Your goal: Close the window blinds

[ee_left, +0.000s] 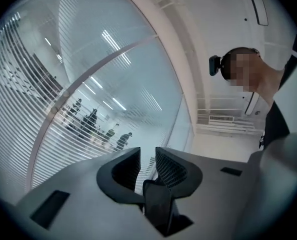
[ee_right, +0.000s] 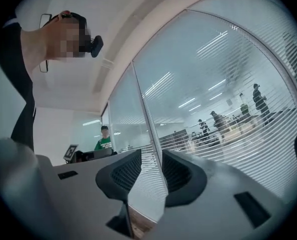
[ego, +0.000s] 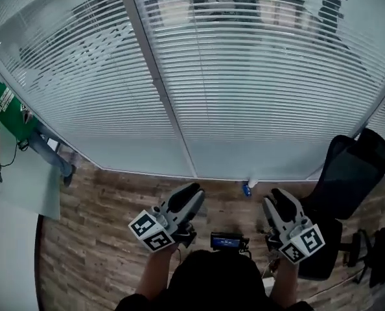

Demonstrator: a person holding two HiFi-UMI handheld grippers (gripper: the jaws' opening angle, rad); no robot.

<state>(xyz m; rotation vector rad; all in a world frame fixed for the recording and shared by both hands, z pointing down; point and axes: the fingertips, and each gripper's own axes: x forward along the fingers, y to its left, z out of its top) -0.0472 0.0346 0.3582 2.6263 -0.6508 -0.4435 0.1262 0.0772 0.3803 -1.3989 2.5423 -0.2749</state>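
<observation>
**Both hand-held grippers empty, slats standing open**

The head view is taking in the whole scene. The white horizontal-slat window blinds [ego: 257, 76] are hanging along a glass wall divided by a white upright frame post [ego: 155, 70]. Their slats are tilted open, so the dark figures of people [ego: 328, 8] on the far side are showing through.

Lower down, over the brown wood-plank floor [ego: 95, 245], the left hand-held gripper [ego: 191, 192] and the right hand-held gripper [ego: 278, 196] are pointing toward the glass. Both are well apart from the blinds and touching nothing.

Only this view is showing the black mesh office chair [ego: 351, 170] at the right. It alone is also showing a small blue object [ego: 246, 189] lying at the foot of the glass, too small to identify.

The left gripper view is looking up along its own jaws. There the left hand-held gripper [ee_left: 147, 156] is keeping its jaws drawn together to a thin slit with nothing between them. The blinds [ee_left: 23, 89] are curving away at the left of that view.

The right gripper view is showing the right hand-held gripper [ee_right: 149, 159] likewise closed to a narrow gap and empty, with the blinds [ee_right: 253, 134] at its right. It is also showing a person in a green shirt [ee_right: 104, 140] standing beyond the glass. In the head view that person [ego: 8, 109] is being cut off by the left edge.

The top of the blinds is running out of frame in the head view, and the fisheye bending in both gripper views is making the slat angle hard to judge there.
</observation>
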